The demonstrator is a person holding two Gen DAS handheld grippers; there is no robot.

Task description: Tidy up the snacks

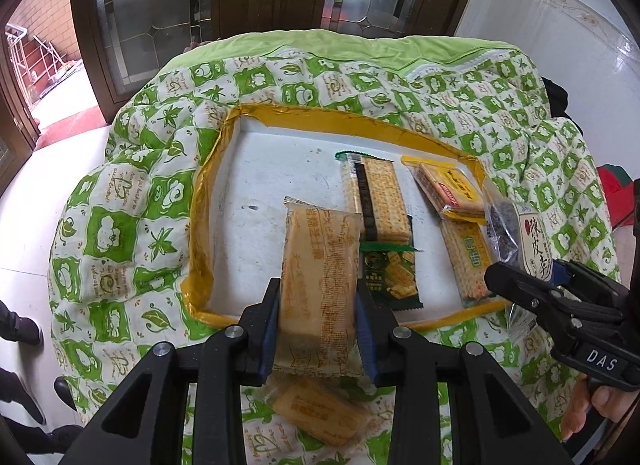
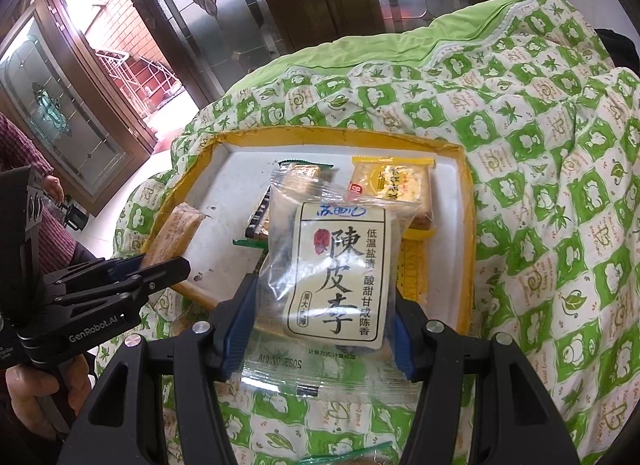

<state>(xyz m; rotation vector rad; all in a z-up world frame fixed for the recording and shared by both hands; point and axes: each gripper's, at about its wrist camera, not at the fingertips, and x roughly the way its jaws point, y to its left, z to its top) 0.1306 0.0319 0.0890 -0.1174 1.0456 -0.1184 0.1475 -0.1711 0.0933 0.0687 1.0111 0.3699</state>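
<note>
A: Left wrist view first. What's the left gripper (image 1: 319, 325) doing?

B: Pinching a tan biscuit pack (image 1: 320, 285) by its long sides, hanging above the near edge of the tray (image 1: 224, 169). A second tan pack (image 1: 320, 411) lies on the quilt (image 1: 132, 233) just under the claw, outside the tray.

A: And inside the tray?

B: Cracker sleeve (image 1: 378, 201) in the middle with a green pack (image 1: 394, 277) at its near end; a yellow pack (image 1: 448, 189) by the far right corner, another sleeve (image 1: 468, 261) along the right edge. The left half is bare.

A: Right wrist view?

B: The right gripper (image 2: 318, 305) is clamped on a clear plum bag (image 2: 340, 265), held over the tray's near edge, right of centre. The left claw with its pack shows at the tray's left edge.

A: So which step?

B: I'd say both are mid-carry, about to set down. Next, the biscuit pack probably wants lowering onto the bare left half and the bag a free spot near the right, then the jaws spread. The loose pack on the quilt is yet to be gathered.
</note>
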